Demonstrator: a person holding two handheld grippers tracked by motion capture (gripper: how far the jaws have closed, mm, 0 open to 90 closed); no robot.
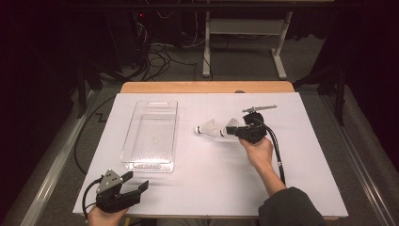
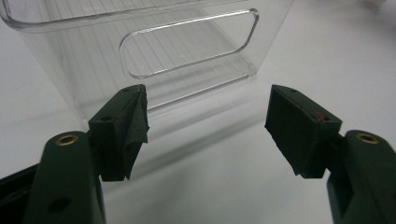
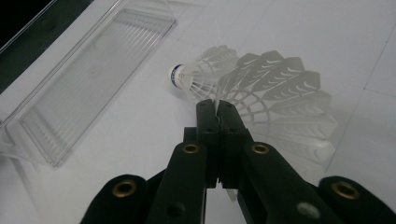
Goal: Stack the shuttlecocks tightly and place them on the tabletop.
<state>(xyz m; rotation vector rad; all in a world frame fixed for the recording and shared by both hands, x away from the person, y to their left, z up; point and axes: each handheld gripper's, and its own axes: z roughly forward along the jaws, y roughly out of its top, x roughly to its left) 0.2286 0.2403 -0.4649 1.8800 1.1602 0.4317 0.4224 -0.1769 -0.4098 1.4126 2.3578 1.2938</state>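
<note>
White table (image 1: 211,179), fingers (image 3: 233,126) pinching shuttlecock (image 3: 285,88).

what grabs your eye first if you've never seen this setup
The white shuttlecocks right of the table's middle stand out first; the right gripper has its jaws shut on the feather skirt of the nearer shuttlecock, while the other lies just beyond. To the left lies a long clear plastic bin, empty. At the near left corner the left gripper hangs open, aimed at the bin's handle end.
</note>
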